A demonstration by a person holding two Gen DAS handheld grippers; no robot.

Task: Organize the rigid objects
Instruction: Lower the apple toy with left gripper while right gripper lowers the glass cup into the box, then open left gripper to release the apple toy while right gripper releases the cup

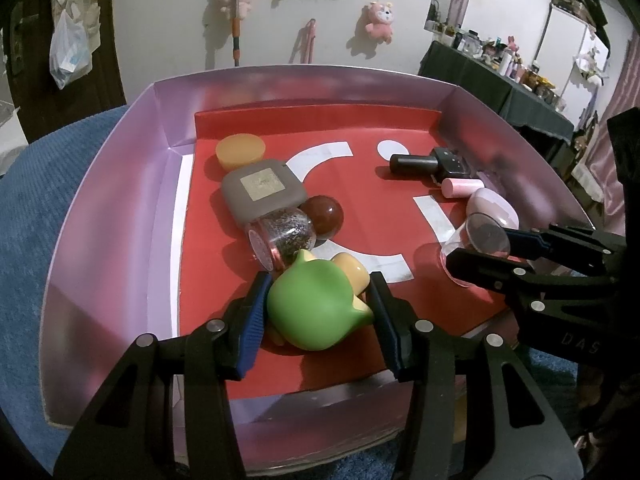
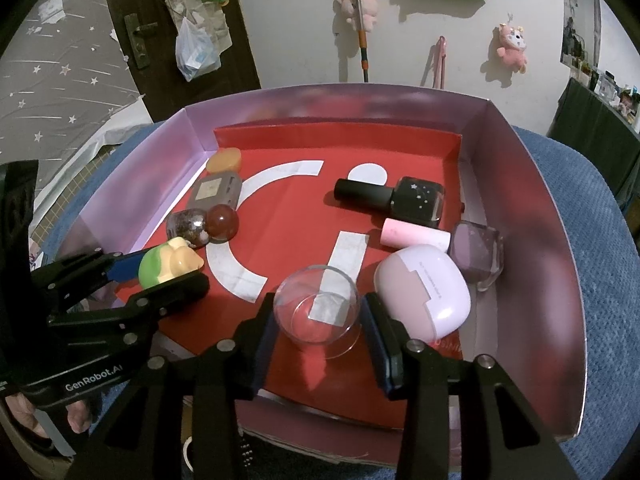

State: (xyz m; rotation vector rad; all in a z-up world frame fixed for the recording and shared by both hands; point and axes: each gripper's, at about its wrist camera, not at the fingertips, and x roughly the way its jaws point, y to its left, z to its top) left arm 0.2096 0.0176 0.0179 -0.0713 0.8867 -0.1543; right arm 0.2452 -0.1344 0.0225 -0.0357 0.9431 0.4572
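Rigid objects are seen gathered in a shallow pink-walled box (image 2: 532,216) lined with a red sheet (image 2: 288,208). Near the front left of the sheet, a green and yellow toy figure (image 1: 316,308) is clasped between the blue pads of the left gripper (image 1: 316,314); its rounded green side is turned toward that camera. At the front centre, a small clear glass cup (image 2: 316,304) is gripped by the right gripper (image 2: 318,318), both pads pressed against its sides; it is tilted, its open mouth turned up toward the right wrist camera. A black nail polish bottle (image 2: 390,198) is laid on its side near the far right, its long axis running across the box, cap to the left. Just in front of it a pink cylinder (image 2: 414,236) is laid in nearly the same line. A pale lilac earbud case (image 2: 424,292) is set beside the cup, touching a translucent purple case (image 2: 476,252). On the left, an orange disc (image 1: 240,152), a grey square case (image 1: 262,190), a dark red ball (image 1: 323,216) and a clear jar of dark bits (image 1: 280,240), lying on its side, are lined up close together from back to front.
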